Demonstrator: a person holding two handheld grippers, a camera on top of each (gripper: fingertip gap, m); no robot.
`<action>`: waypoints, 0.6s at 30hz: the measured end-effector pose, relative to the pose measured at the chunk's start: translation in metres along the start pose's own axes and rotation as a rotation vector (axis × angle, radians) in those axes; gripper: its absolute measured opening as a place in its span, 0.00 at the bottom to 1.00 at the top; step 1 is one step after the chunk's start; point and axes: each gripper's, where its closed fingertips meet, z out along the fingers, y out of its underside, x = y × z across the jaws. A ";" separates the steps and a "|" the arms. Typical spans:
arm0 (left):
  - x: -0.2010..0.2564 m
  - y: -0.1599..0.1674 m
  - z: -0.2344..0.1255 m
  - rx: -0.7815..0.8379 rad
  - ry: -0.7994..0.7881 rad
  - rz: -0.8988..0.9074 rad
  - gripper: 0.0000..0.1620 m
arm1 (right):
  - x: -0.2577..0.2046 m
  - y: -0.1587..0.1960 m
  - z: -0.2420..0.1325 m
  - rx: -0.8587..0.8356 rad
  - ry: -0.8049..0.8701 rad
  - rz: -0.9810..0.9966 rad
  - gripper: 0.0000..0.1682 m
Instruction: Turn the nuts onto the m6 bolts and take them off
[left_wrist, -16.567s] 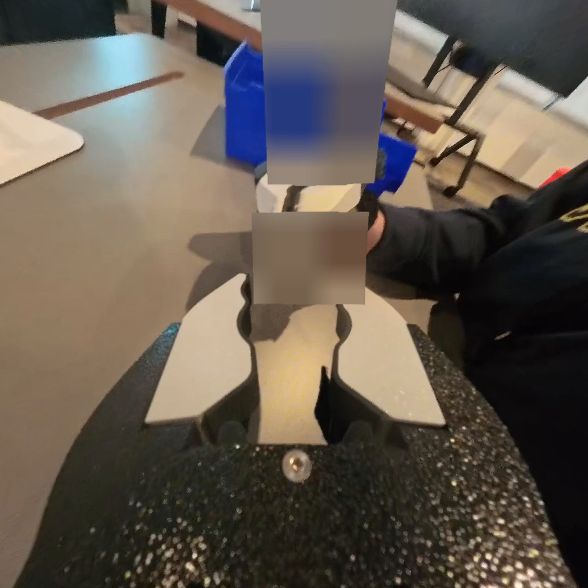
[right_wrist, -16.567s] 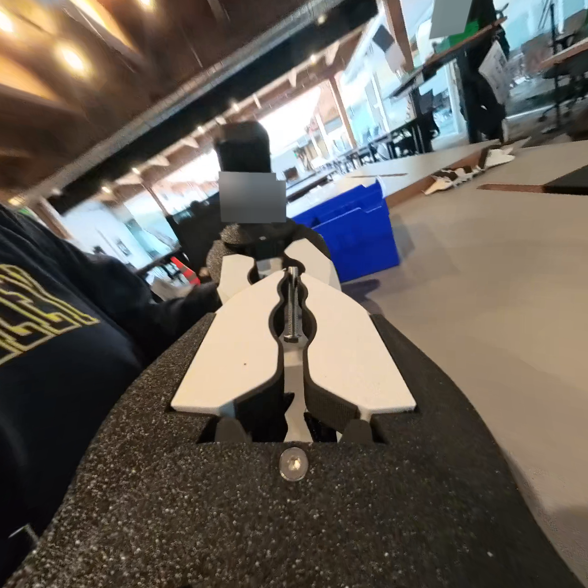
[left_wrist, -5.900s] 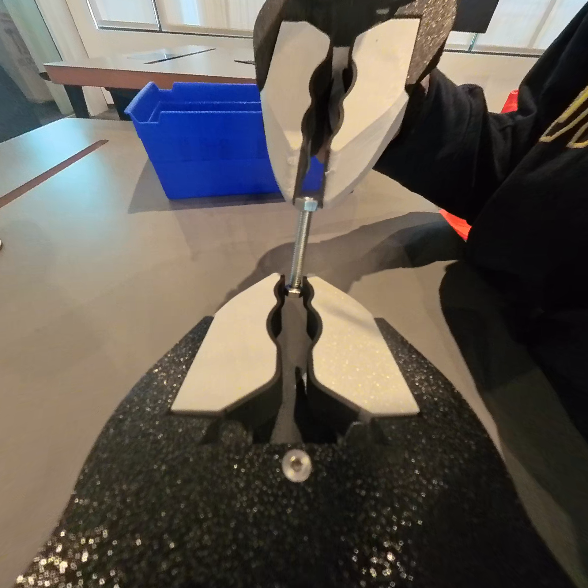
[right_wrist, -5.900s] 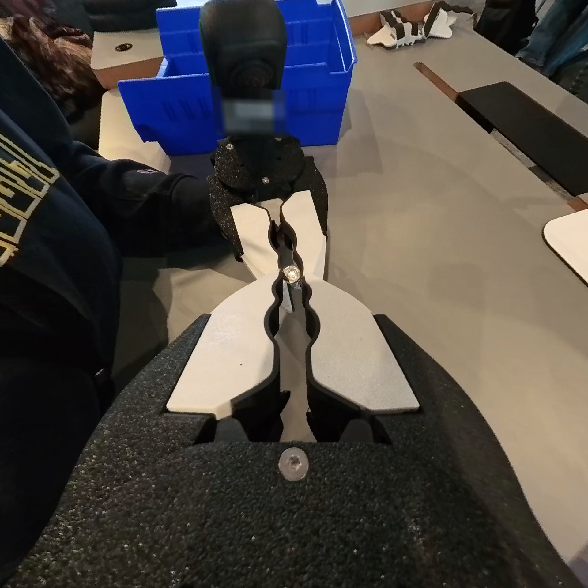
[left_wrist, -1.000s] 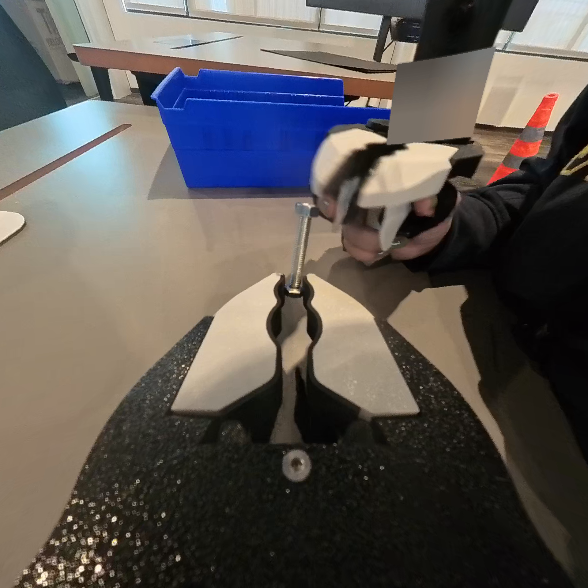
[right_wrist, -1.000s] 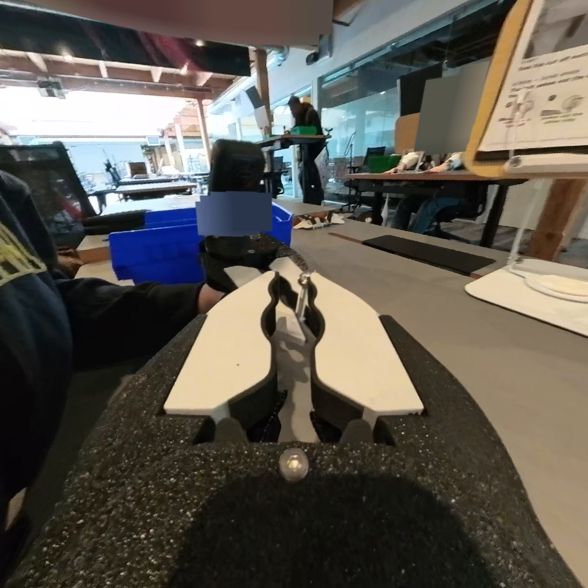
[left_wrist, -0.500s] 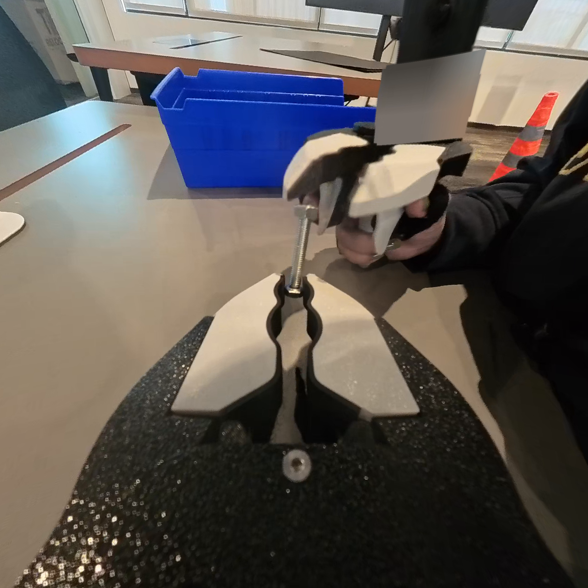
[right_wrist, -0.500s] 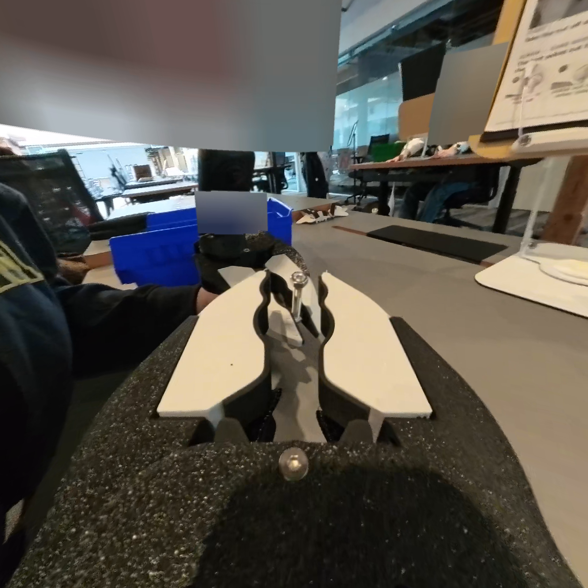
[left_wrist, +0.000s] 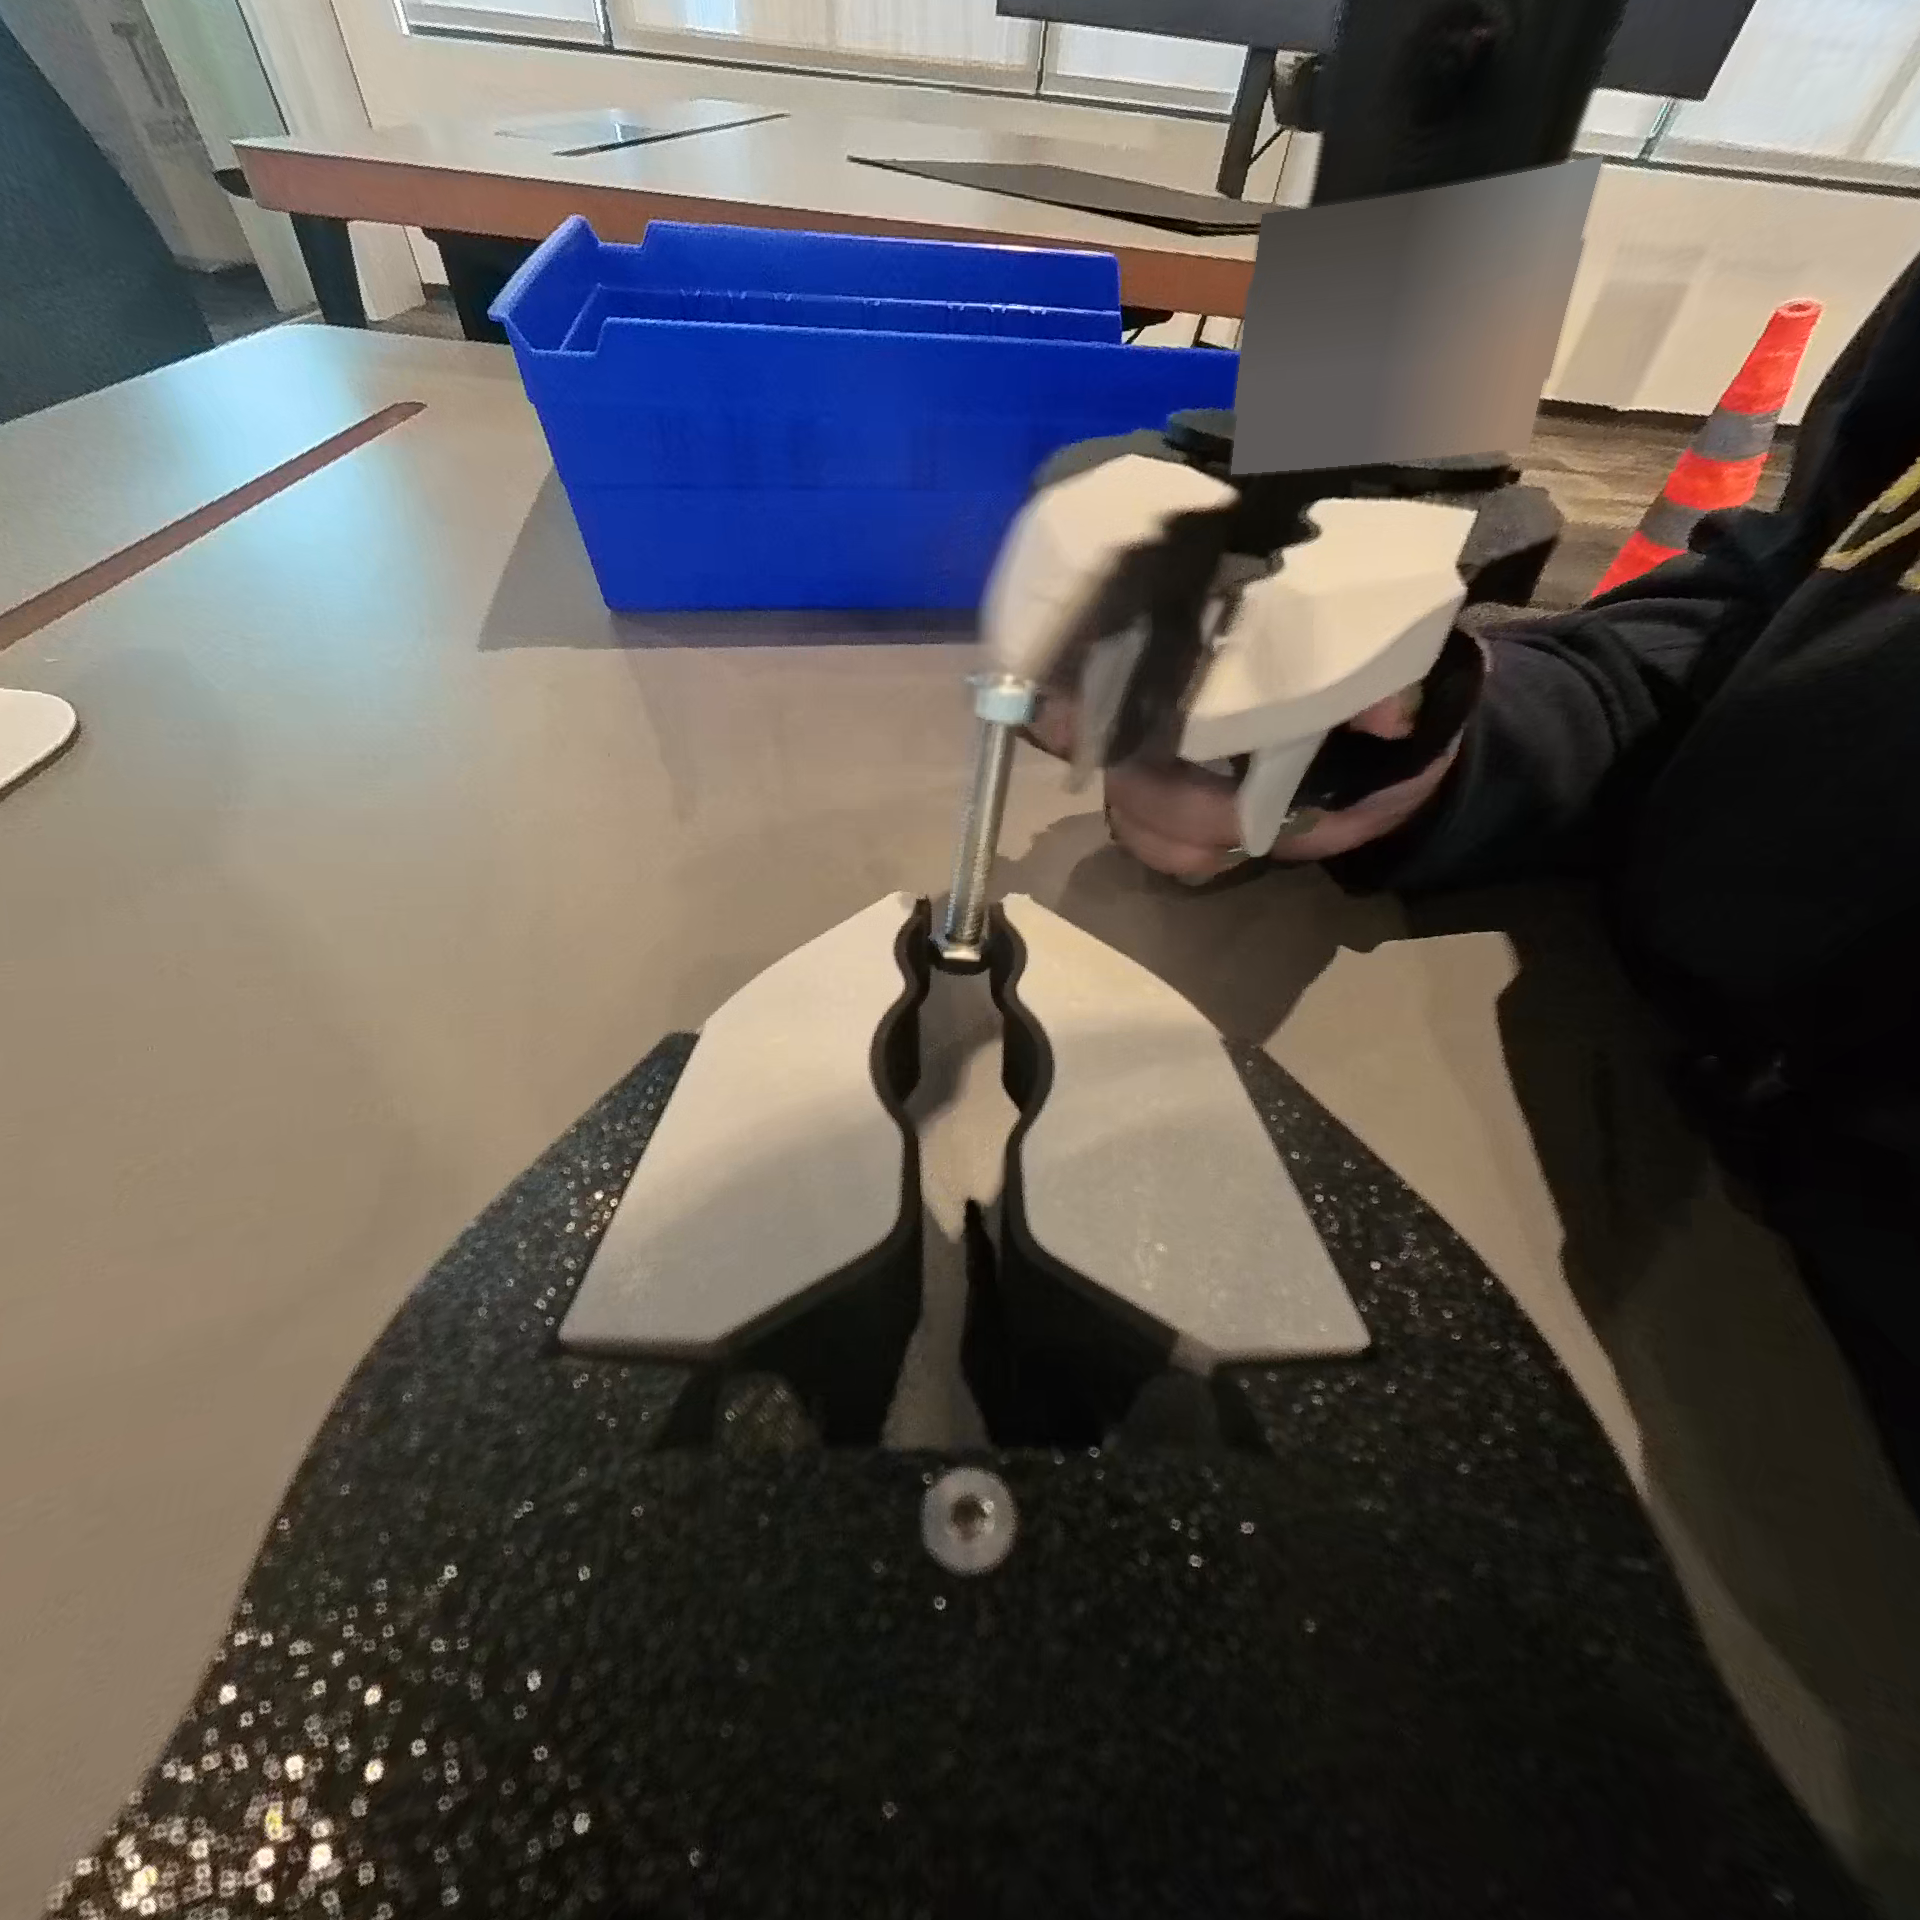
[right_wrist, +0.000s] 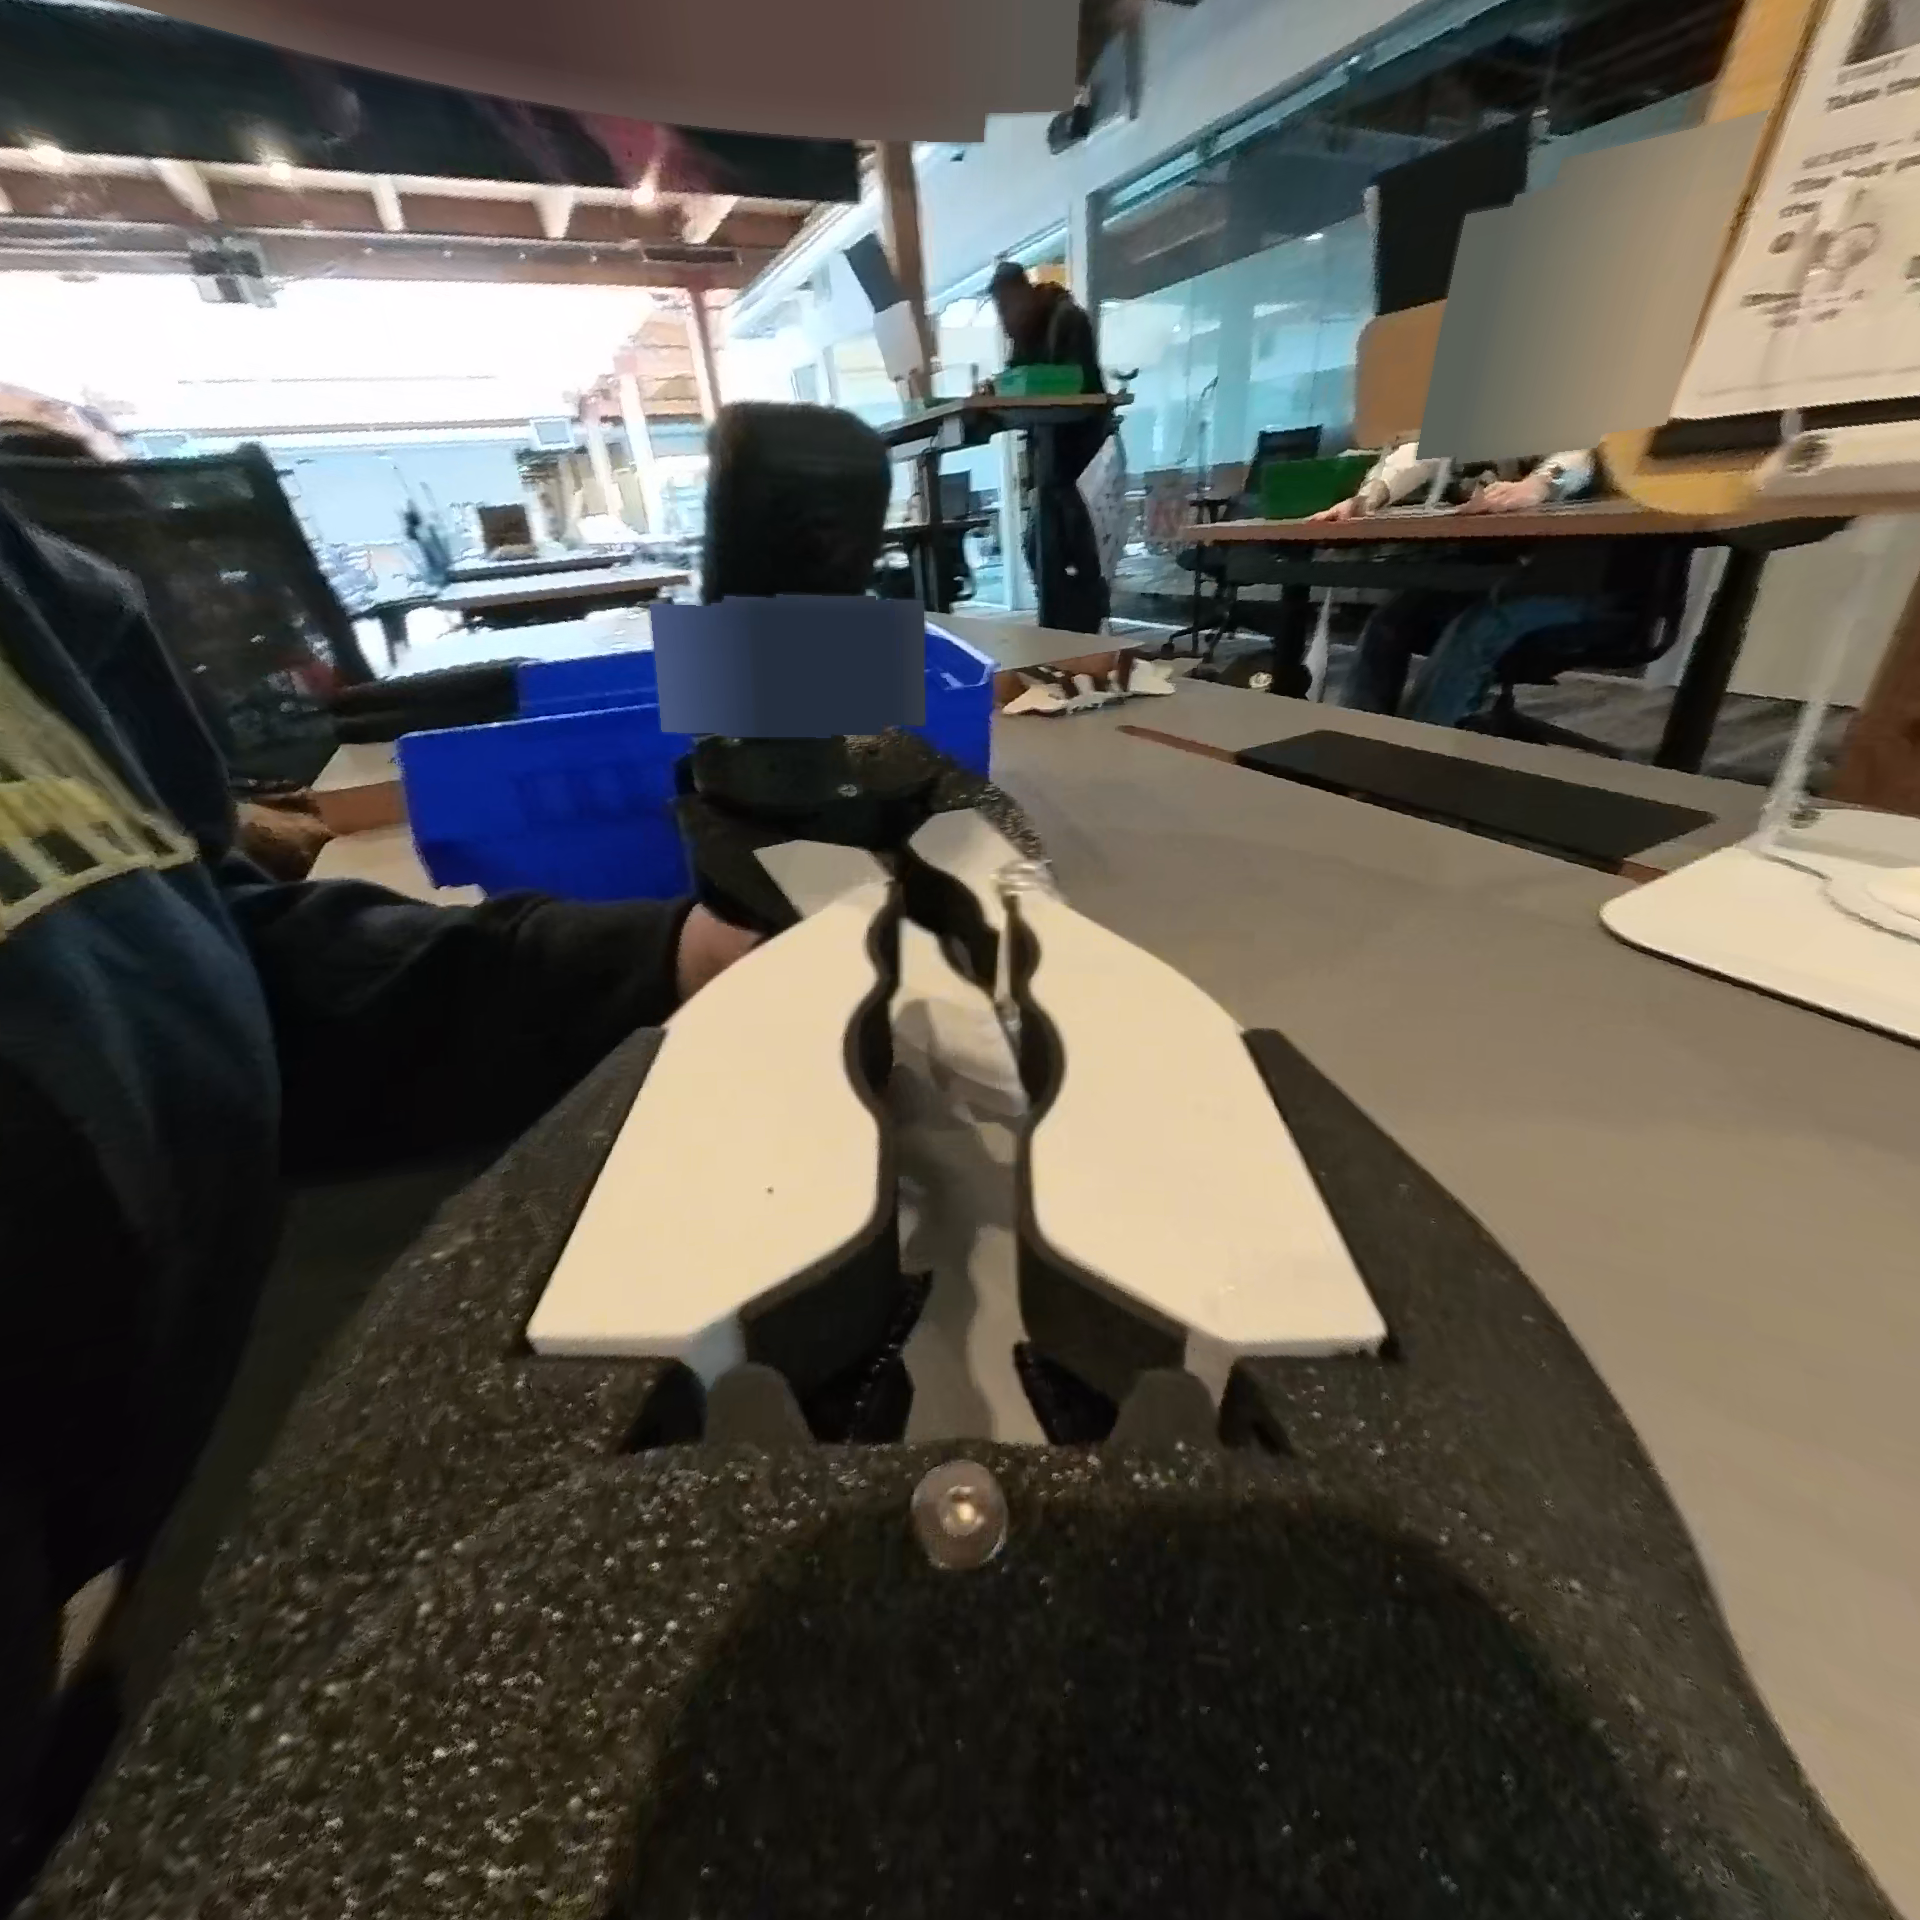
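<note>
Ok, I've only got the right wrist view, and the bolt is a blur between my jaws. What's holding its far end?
Observer: The left gripper is shut on the nut at the lower end of the bolt.
Operator: Which way does the bolt point?
Observer: Up out of the left jaws, head on top, leaning slightly right in the left wrist view.
Operator: Am I on the head?
Observer: The right gripper sits just right of the head, blurred. I can't tell whether they touch.
</note>
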 end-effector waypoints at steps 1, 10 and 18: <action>0.000 0.000 0.000 0.001 0.000 -0.001 0.06 | -0.005 0.000 -0.002 -0.002 -0.033 -0.003 0.07; 0.001 0.001 0.000 -0.007 0.004 0.005 0.06 | 0.007 0.000 0.000 0.003 0.042 -0.003 0.15; 0.001 0.001 0.000 -0.006 0.009 -0.004 0.06 | 0.008 -0.002 -0.007 0.028 0.058 -0.008 0.13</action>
